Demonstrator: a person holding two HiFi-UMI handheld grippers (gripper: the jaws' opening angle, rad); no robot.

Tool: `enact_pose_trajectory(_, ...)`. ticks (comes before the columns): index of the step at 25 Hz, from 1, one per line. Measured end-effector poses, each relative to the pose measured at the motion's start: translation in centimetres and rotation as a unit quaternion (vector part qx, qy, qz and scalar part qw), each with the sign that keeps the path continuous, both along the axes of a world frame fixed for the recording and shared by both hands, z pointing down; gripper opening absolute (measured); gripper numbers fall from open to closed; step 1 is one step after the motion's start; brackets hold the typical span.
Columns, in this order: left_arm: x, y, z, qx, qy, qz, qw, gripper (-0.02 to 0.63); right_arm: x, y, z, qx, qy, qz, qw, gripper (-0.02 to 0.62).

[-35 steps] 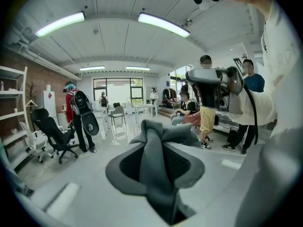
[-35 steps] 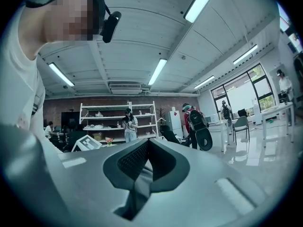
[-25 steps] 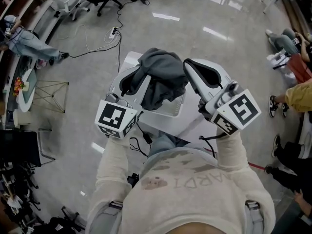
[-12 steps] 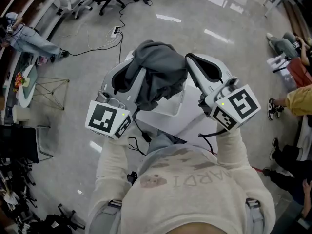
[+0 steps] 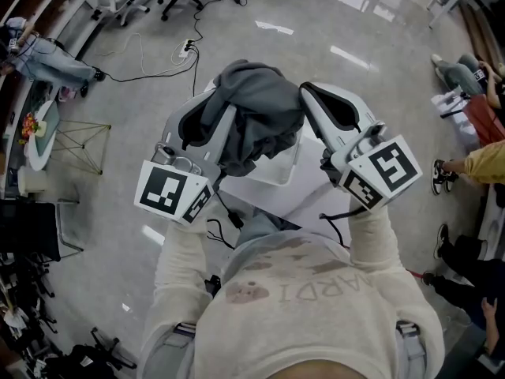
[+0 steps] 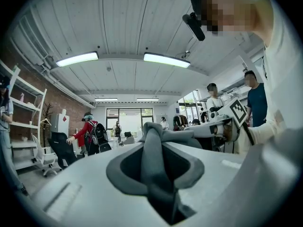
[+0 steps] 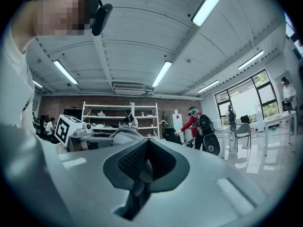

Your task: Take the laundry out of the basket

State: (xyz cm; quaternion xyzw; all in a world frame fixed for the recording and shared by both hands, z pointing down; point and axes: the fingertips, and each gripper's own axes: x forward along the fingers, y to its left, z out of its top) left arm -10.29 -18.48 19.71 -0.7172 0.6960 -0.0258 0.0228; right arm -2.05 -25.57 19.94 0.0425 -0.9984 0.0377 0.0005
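Observation:
In the head view a dark grey garment (image 5: 260, 121) hangs bunched above a white laundry basket (image 5: 274, 178) on the floor. My left gripper (image 5: 211, 103) is shut on the garment and holds it up; in the left gripper view the grey cloth (image 6: 154, 157) runs up through the closed jaws of the left gripper (image 6: 154, 141). My right gripper (image 5: 310, 95) is raised beside the garment's right side. In the right gripper view the right gripper (image 7: 144, 148) has its jaws together and I see no cloth in them. The garment hides the basket's inside.
The floor is glossy grey. A power strip with a cable (image 5: 186, 51) lies beyond the basket, and a folding rack (image 5: 79, 144) stands at the left. People sit or stand at the right edge (image 5: 465, 69) and the upper left (image 5: 47, 58). Office chairs stand at the back.
The garment has risen higher out of the basket. My left gripper has shifted a little to the left with it. The right gripper has barely moved.

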Motion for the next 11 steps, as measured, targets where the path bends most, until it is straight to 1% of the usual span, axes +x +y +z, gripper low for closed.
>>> enact_pose_trajectory(11, -0.2, 0.44, -0.05, 0.004, -0.002, 0.001, 1.0, 0.087, -0.53, 0.48, 0.17, 0.002, 0.0, -0.004, 1.0, 0.028)
